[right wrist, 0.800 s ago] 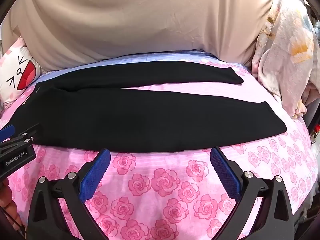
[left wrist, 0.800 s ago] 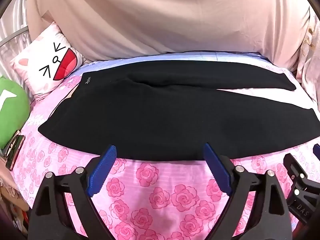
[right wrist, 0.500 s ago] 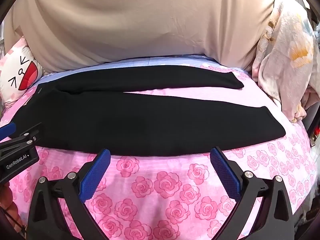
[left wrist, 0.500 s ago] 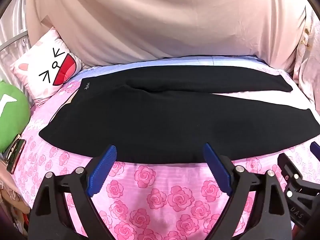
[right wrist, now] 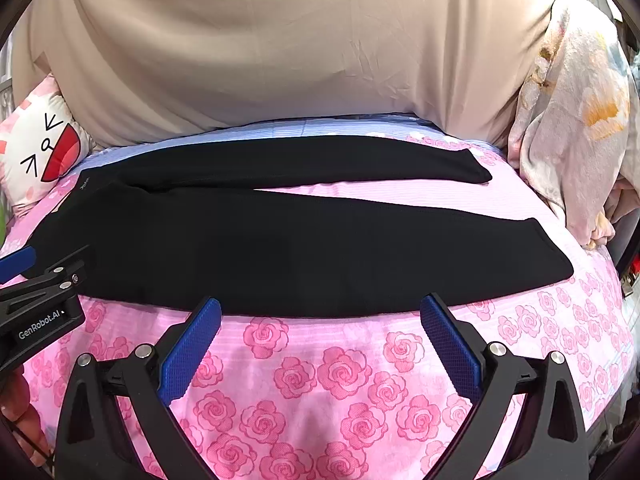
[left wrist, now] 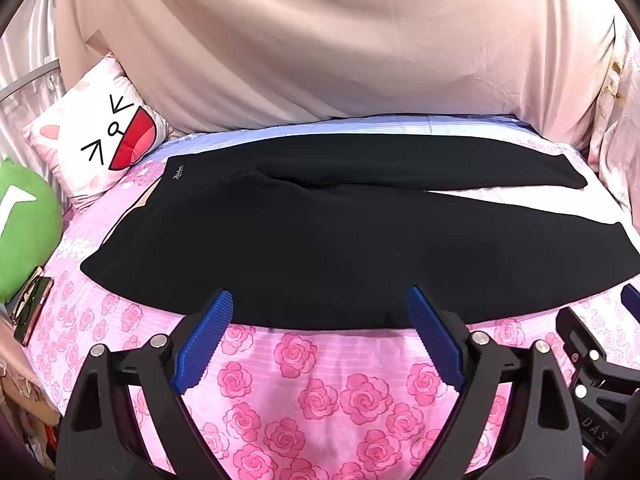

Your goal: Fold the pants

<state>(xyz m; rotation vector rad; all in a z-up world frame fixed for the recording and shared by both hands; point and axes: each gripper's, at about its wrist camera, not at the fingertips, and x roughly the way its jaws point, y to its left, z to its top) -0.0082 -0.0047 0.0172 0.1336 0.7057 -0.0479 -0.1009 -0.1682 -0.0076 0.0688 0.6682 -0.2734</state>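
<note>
Black pants (left wrist: 320,240) lie flat on a pink rose-print bed sheet (left wrist: 320,380), waist at the left, two legs spread apart toward the right; they also show in the right wrist view (right wrist: 280,248). My left gripper (left wrist: 320,312) is open and empty, hovering just before the near edge of the pants at the thigh. My right gripper (right wrist: 320,316) is open and empty, just before the near edge of the near leg. Each gripper appears at the edge of the other's view.
A cat-face pillow (left wrist: 100,144) and a green plush (left wrist: 24,228) sit at the left, with a phone (left wrist: 32,308) on the bed edge. A beige cloth (left wrist: 320,48) hangs behind the bed. A floral blanket (right wrist: 572,128) is piled at the right.
Both grippers have drawn back slightly from the pants and risen a little; the pants lie unchanged. Both stay open.
</note>
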